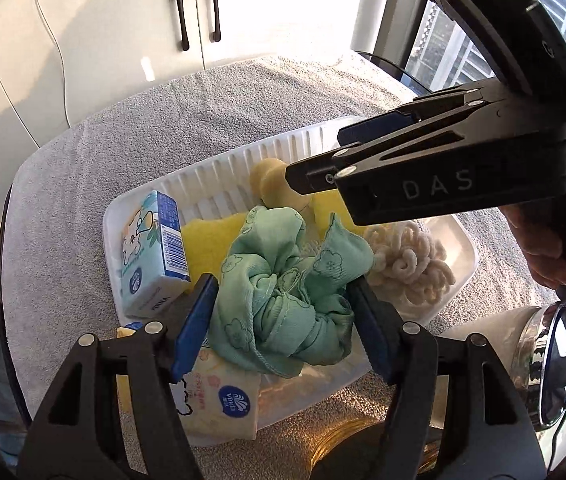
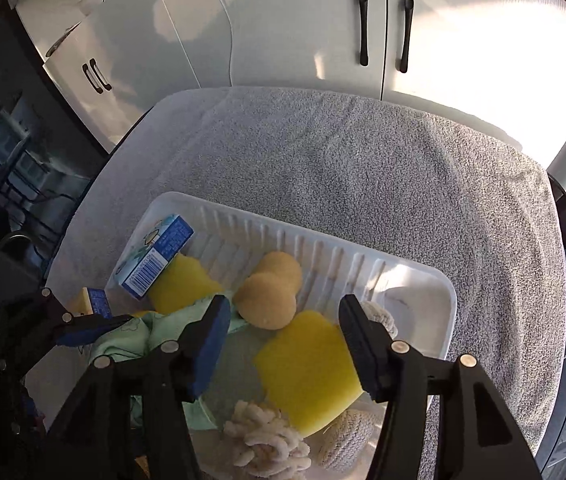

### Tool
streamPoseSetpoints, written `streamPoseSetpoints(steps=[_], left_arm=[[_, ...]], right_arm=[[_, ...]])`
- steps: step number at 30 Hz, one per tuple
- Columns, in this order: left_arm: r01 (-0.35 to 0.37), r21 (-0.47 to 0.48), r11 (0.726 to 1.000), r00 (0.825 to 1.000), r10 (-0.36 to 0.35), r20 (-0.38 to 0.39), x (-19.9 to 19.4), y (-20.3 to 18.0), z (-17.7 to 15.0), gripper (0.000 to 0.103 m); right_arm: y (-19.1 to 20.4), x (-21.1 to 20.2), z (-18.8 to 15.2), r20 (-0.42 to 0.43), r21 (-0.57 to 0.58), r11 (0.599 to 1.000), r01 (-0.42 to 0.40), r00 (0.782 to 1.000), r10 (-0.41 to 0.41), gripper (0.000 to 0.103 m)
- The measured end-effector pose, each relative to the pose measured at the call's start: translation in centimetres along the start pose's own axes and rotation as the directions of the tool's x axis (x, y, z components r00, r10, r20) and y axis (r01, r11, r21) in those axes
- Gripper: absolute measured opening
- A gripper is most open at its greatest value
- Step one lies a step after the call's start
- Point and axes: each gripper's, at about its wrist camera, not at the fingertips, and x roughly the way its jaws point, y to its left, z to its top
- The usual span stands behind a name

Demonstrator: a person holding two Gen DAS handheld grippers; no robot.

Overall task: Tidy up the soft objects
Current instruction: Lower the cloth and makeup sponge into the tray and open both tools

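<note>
A white ribbed tray [image 1: 219, 168] [image 2: 323, 236] on a grey towel holds soft things. A crumpled green cloth [image 1: 283, 284] [image 2: 135, 332] lies in its middle. My left gripper [image 1: 283, 320] is open, its blue pads on either side of the cloth, not pressing it. My right gripper [image 2: 283, 340] is open above a yellow sponge [image 2: 307, 368], and it shows in the left wrist view [image 1: 323, 156]. A tan peanut-shaped sponge [image 2: 271, 288] [image 1: 273, 184], a cream chenille mitt [image 1: 407, 264] [image 2: 267, 440] and a blue tissue box [image 1: 151, 248] [image 2: 155, 260] also lie in the tray.
A second yellow sponge [image 1: 211, 236] [image 2: 181, 284] lies under the box. A yellow tissue pack [image 1: 219, 400] leans at the tray's near rim. A glass jar with a metal lid [image 1: 551, 364] stands right. White cabinets [image 2: 383, 32] are behind. The grey towel [image 2: 363, 168] extends beyond the tray.
</note>
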Motion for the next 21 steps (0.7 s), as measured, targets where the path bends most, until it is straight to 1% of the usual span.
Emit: streamPoseSetpoints(steps=[1,2,3,4,5,6,7,8,11,13,17,21], left_arm=[[-0.016,-0.010,1.000,1.000,0.016,-0.003,0.1,0.3,0.1,0.065],[-0.017,-0.018,1.000,1.000,0.017,0.002,0.1,0.5,0.2,0.065],[-0.008,-0.022,1.000,1.000,0.009,0.015,0.0,0.7,0.2,0.068],[-0.006,-0.022,1.000,1.000,0.006,0.013,-0.1,0.9,0.1,0.085],[-0.005,-0.014,1.000,1.000,0.005,0.017,-0.2,0.9,0.1,0.091],[-0.021,0.007,1.000,0.999,0.021,0.029,-0.4,0.7,0.0,0.094],[-0.063,0.030,0.998,0.997,0.062,0.046,-0.7,0.3,-0.1,0.094],[-0.089,0.059,0.994,0.994,0.085,0.065,-1.0,-0.1,-0.2,0.094],[-0.137,0.091,0.986,0.989,0.130,0.074,-1.3,-1.0,-0.2,0.094],[-0.146,0.096,0.985,0.987,0.139,0.079,-1.6,-1.3,-0.2,0.094],[-0.210,0.043,0.977,0.972,0.204,0.117,-2.7,-1.1,0.1,0.094],[-0.291,-0.042,0.956,0.941,0.294,0.165,-4.5,-0.3,0.2,0.094]], right_arm=[[0.0,-0.1,-0.2,-0.002,-0.001,1.000,-0.010,1.000,0.010,0.060],[0.2,-0.1,-0.4,-0.007,-0.007,1.000,-0.026,1.000,0.026,0.060],[0.3,-0.2,-0.5,-0.011,-0.015,1.000,-0.028,1.000,0.027,0.060],[0.5,-0.3,-0.7,-0.008,-0.020,1.000,-0.016,1.000,0.016,0.060],[0.7,-0.4,-0.8,-0.007,-0.026,1.000,-0.007,1.000,0.007,0.060],[0.7,-0.6,-0.9,-0.004,-0.028,1.000,-0.005,1.000,0.005,0.060],[0.7,-0.7,-1.0,-0.002,-0.025,1.000,-0.009,1.000,0.009,0.060],[0.7,-0.9,-1.1,0.000,-0.022,1.000,-0.014,1.000,0.014,0.060],[0.7,-1.3,-1.3,0.005,-0.023,1.000,-0.001,1.000,0.001,0.060],[0.7,-1.7,-1.4,0.009,-0.019,1.000,0.006,1.000,-0.005,0.060],[0.5,-2.7,-1.7,0.033,0.002,1.000,0.013,0.999,-0.013,0.060],[-0.2,-4.0,-2.5,0.061,0.040,0.999,0.016,0.998,-0.019,0.060]])
